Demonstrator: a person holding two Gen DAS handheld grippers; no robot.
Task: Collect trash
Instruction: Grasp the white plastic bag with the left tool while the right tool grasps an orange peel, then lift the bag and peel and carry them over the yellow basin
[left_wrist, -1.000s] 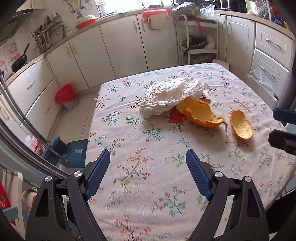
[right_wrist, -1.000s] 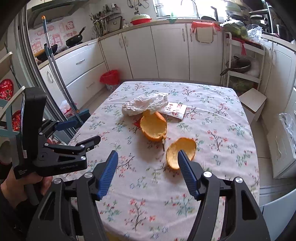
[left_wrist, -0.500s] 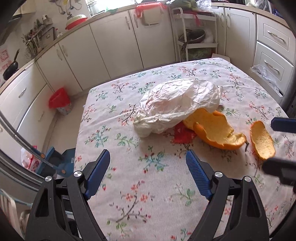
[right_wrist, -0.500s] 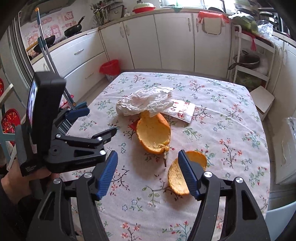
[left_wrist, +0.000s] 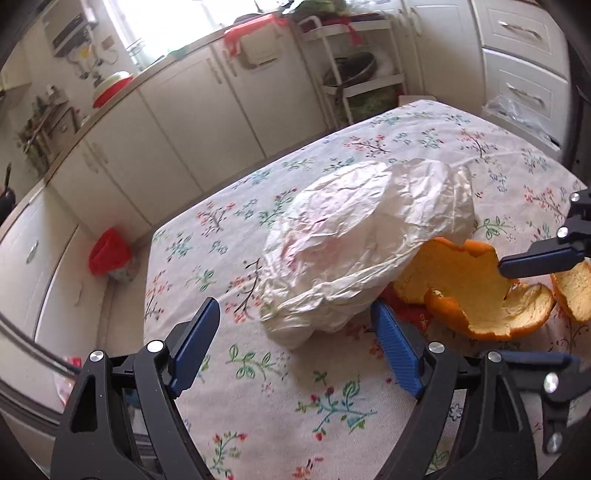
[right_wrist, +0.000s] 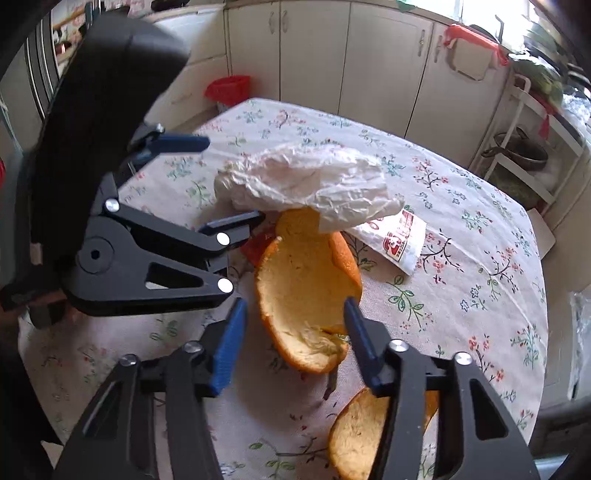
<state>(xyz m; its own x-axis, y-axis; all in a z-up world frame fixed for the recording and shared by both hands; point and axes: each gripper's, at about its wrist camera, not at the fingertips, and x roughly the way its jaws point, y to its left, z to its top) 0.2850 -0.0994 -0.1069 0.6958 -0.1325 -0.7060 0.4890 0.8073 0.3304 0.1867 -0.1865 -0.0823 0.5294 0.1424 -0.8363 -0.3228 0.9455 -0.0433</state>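
Both tools are low over the floral worktop. The left hand-held gripper gapes wide, nothing between its blue pads, and the crumpled white plastic bag lies just ahead, its near end sitting between the two fingertips' line. From the right wrist view that same left hand-held gripper straddles the bag's left end, one finger above it, the other down by the worktop; whether either touches the plastic is hard to call from here.

The right hand-held gripper is also spread open and holding nothing, and the large orange peel lies right between its fingers, near edge almost level with the pads. A smaller peel piece sits closer in, partly hidden under the right finger. The bag overlaps the big peel's far rim. A printed paper wrapper pokes out from under the bag, and something red shows beside the peel.
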